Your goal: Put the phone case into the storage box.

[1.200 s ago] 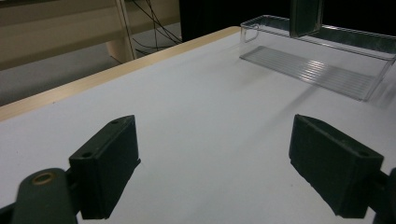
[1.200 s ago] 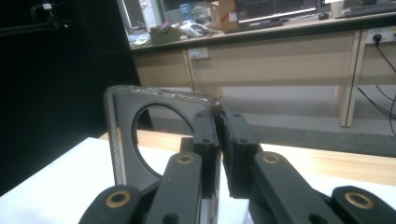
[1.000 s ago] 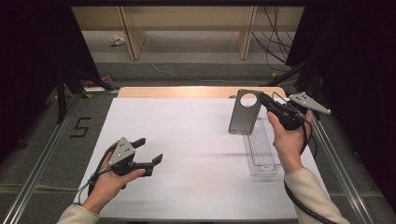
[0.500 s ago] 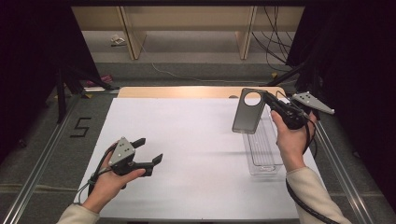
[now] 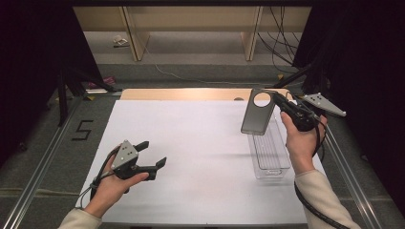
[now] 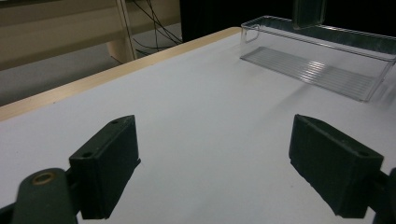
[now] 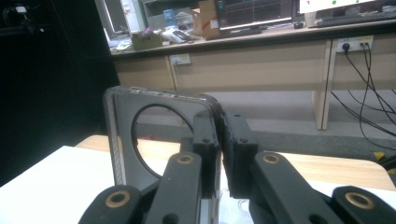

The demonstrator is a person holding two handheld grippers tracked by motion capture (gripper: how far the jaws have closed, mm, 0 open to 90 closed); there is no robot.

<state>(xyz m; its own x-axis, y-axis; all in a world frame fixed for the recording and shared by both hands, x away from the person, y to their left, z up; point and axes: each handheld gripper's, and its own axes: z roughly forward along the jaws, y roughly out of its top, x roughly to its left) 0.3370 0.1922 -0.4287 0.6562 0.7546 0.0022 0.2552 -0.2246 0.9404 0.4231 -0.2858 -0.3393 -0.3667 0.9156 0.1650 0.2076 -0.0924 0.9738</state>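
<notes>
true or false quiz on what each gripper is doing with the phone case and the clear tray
1. The right gripper is shut on the phone case. True.
2. The phone case lies flat on the table. False: it is held up above the clear tray.
3. The left gripper is open with nothing between its jaws. True.
4. The clear tray sits beside the left gripper. False: it sits on the right side of the table, near the right gripper.

Left gripper (image 5: 150, 153): low over table (image 5: 200, 143), near front-left corner, jaws wide apart, nothing between; left hand (image 5: 112, 183) wrapped round grip. Right gripper (image 5: 276, 101): raised above table's far-right edge, jaws clamped on phone case (image 5: 258, 112); right hand (image 5: 301, 138) upright, forearm rising from front-right.
</notes>
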